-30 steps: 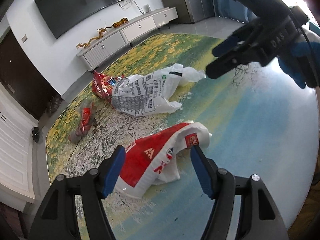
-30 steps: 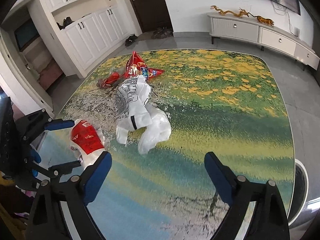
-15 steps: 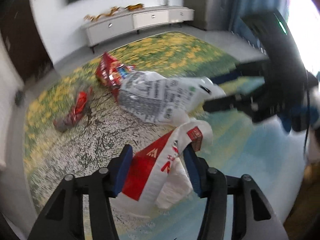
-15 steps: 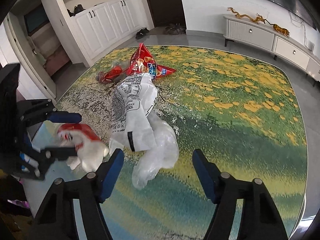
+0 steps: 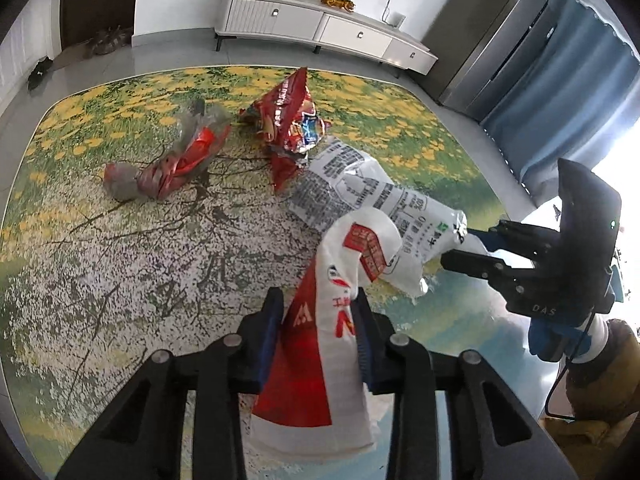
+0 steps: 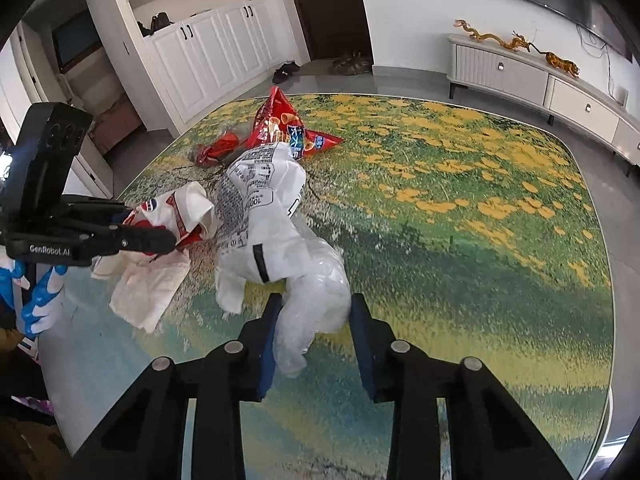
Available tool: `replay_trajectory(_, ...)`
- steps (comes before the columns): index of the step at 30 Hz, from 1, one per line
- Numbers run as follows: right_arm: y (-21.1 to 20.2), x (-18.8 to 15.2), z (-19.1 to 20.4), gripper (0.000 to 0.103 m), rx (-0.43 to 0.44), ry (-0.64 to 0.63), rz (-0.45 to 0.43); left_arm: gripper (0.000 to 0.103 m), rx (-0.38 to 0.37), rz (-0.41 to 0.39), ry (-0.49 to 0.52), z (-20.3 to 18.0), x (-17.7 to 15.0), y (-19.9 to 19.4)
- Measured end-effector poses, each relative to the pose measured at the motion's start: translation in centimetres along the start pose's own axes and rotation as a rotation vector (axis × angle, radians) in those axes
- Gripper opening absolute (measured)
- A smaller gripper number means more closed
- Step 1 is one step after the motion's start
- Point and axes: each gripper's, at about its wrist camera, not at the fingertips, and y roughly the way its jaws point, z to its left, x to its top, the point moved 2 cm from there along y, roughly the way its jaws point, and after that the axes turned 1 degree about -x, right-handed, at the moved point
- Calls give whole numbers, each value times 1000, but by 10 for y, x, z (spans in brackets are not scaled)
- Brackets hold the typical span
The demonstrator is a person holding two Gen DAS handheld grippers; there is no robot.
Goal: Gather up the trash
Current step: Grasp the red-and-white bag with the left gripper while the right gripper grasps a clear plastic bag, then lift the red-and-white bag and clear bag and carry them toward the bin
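A red and white plastic bag (image 5: 316, 344) lies at the near side of the meadow-print table (image 5: 120, 280). My left gripper (image 5: 318, 312) is closing on it, both pads pressing its sides; the right wrist view shows this bag (image 6: 176, 208) pinched in the left gripper (image 6: 160, 232). A white printed bag (image 6: 264, 200) with a clear crumpled end lies beside it. My right gripper (image 6: 316, 320) is closing on that clear end, pads touching it. In the left wrist view the right gripper (image 5: 468, 250) holds the white bag (image 5: 360, 188) by its tip.
A red snack bag (image 5: 288, 120) and a crumpled red wrapper (image 5: 172, 164) lie farther back on the table. The table's rounded edge (image 6: 608, 360) runs at the right. Blue-gloved hands (image 6: 40, 296) hold the grippers. A white TV cabinet (image 5: 320, 28) and cupboards (image 6: 208, 48) stand beyond.
Both grippers' jaws have narrowed from wide open. The left one rolled and moved onto the red and white bag. The right one came down around the white bag's clear end.
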Motion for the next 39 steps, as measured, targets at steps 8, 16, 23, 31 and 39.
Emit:
replay_trajectory(8, -22, -23, -4, 30, -23, 23, 2, 22, 2, -51, -29, 2, -16, -25)
replay_trajectory(16, -58, -41, -19, 30, -85, 78, -36, 20, -2, -115, -68, 3, -25, -52)
replay_trajectory(23, -91, -45, -20, 29, -125, 83, -97, 20, -4, -160, -74, -6, -28, -70)
replay_trajectory(31, -116, -48, -16, 28, -131, 76, -155, 20, -1, -178, -71, -17, -30, -77)
replay_trajectory(39, -141, -50, -18, 28, -117, 89, -222, 20, -1, -201, -59, -32, -23, -85)
